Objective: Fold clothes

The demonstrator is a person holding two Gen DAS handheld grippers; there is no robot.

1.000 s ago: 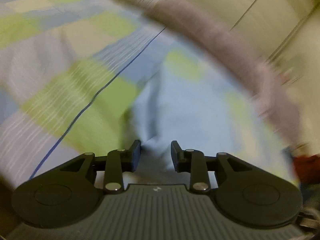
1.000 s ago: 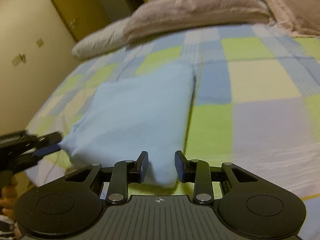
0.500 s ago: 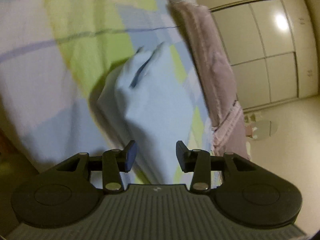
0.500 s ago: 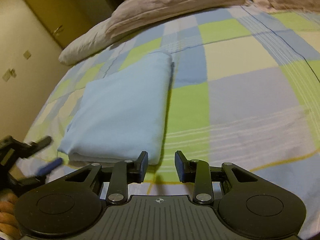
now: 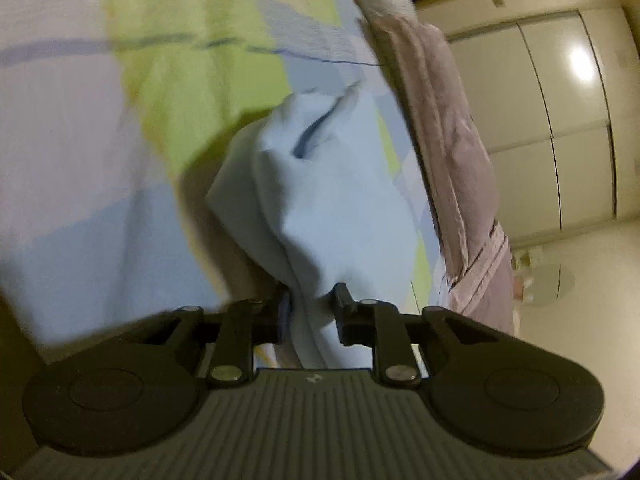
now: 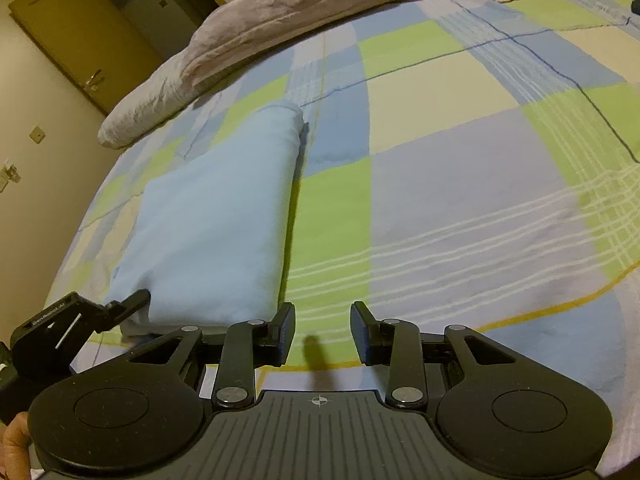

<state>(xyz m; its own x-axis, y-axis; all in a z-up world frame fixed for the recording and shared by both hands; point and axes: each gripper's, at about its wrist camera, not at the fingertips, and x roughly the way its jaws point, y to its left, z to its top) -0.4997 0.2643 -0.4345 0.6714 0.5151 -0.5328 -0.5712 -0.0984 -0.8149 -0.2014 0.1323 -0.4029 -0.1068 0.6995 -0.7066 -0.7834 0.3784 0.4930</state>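
- The light blue garment (image 6: pixel 208 216) is folded into a long, narrow, layered rectangle, plain in colour with no print to be seen.
- It lies flat on the checked bedspread, on the left side of the bed, its length running from the near edge away toward the pillows.
- Its far end looks rounded and slightly thicker; its right long edge is a smooth, straight fold.
- Its near left corner (image 5: pixel 308 280) is bunched and lifted a little, the layers gathered into a ridge with soft creases and a dark slit-like fold farther along.
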